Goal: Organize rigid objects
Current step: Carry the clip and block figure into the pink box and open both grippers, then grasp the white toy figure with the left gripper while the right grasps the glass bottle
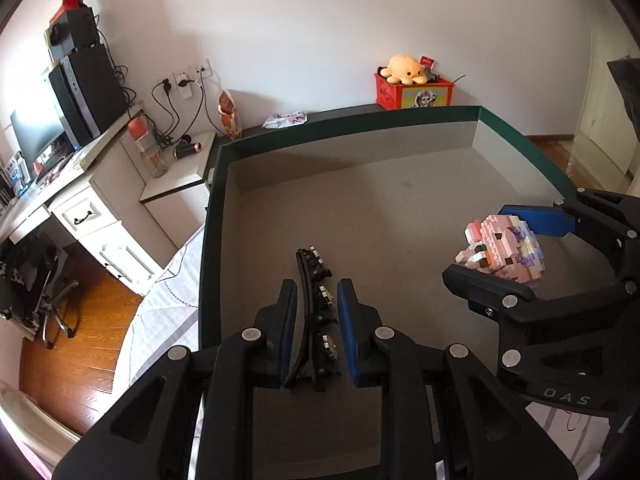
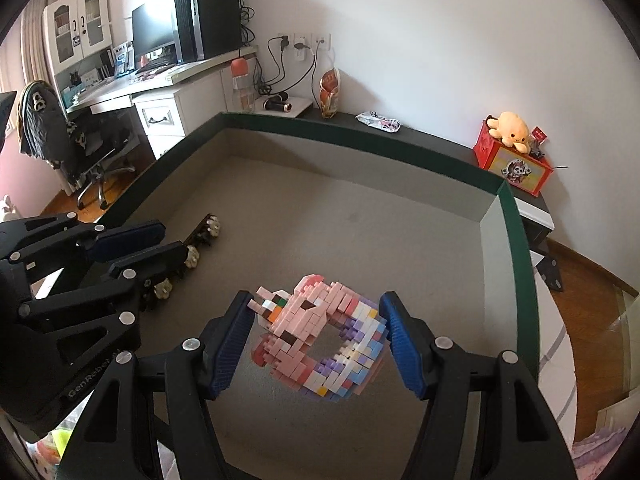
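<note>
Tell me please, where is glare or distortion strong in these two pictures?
Left wrist view: window light washes out the monitor area at the left edge; fisheye curves the green box rim. Right wrist view: even light, block figure sharp, the box rim bowed; dark corners in both.

Home bedroom-study: desk (image 2: 160, 80), computer tower (image 2: 206, 20), office chair (image 2: 80, 148), plush toy (image 2: 512, 128)
</note>
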The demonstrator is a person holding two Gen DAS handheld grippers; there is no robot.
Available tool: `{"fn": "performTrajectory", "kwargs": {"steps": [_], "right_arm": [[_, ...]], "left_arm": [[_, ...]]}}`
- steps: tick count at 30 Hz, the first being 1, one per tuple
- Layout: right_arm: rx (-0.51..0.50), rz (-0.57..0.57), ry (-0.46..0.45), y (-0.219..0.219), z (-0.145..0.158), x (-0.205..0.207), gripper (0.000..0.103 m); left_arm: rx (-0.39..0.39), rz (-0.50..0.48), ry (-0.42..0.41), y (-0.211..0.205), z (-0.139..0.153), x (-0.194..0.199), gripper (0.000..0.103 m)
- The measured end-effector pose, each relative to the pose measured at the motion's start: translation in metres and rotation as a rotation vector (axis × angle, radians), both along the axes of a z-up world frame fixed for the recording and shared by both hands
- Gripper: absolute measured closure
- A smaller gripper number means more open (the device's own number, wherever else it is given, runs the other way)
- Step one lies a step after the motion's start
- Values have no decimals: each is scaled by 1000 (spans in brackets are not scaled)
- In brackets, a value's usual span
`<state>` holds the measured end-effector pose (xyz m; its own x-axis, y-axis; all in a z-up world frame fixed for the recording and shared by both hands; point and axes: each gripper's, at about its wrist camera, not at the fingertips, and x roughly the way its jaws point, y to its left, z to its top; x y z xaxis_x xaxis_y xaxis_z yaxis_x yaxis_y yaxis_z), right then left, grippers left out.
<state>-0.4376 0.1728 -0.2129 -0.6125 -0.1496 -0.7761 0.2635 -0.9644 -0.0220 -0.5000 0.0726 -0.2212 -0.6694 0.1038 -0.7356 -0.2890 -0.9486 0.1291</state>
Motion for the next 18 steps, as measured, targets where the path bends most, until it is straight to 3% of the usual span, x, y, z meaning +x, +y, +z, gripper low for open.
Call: {"fn": "performTrajectory", "kwargs": {"steps": [1, 3, 7, 11, 14, 18], "right_arm": [[-1, -1, -1, -1, 0, -1, 37], [1, 0, -5, -1, -1, -1, 37], [3, -12, -7, 1, -1, -4, 37], [-8, -36, 3, 5, 1, 0, 35], [5, -75, 43, 11, 10, 7, 21], [-16, -101, 124, 21, 35, 27, 21]], "left_arm": [[-4, 8, 3, -1, 0, 0, 75], [-12, 17, 17, -3, 2, 2, 55], [-6, 28, 42, -8, 8, 8, 46], [23, 27, 67, -14, 20, 17, 27], [13, 58, 124, -16, 34, 30, 10], [54, 65, 188, -24, 59, 59, 5]]}}
